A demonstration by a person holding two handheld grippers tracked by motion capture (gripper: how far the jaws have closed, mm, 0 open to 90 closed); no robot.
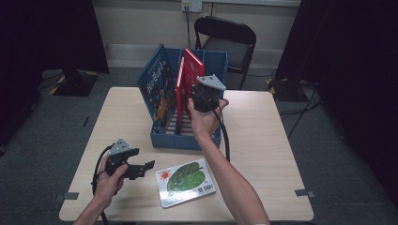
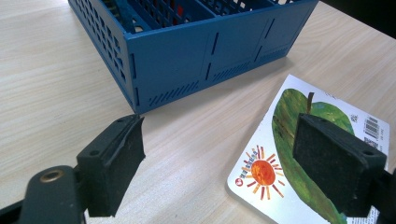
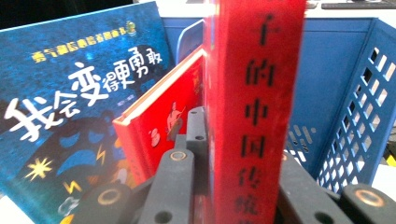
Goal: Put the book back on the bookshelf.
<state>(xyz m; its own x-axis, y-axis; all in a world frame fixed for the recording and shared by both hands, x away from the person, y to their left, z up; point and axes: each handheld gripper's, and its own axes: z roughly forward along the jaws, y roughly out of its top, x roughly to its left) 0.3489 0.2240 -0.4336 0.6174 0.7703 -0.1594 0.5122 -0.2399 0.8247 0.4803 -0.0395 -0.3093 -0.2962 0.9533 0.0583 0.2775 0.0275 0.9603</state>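
- Red book [image 3: 250, 116]: our right gripper [image 1: 202, 96] pinches its spine edge between both jaws, holding it upright over the blue crate [image 1: 187, 138]. In the right gripper view the spine rises straight from between the jaws.
- Just to the left of that grip, seen along the right gripper's jaws, a second red book [image 3: 161, 116] leans inside the crate, and beyond it stands the big blue book [image 3: 74, 107], tilted against the crate's far-left wall.
- To the right of the pinched book we see the crate's slotted side wall and an open slot, which we judge to be where this book belongs.
- Our left gripper [image 1: 141, 168] hangs low over the table [image 1: 267, 154] with its jaws spread wide and nothing between them. The green leaf book [image 2: 322, 154] lies flat just beside its right jaw, touching neither pad. The crate's near corner sits farther off, ahead of those jaws.
- As we judge it, the shelving is well along: two books stand in the crate, a third is held in our right gripper but not yet released, and the leaf book on the table is left to pick up and file.
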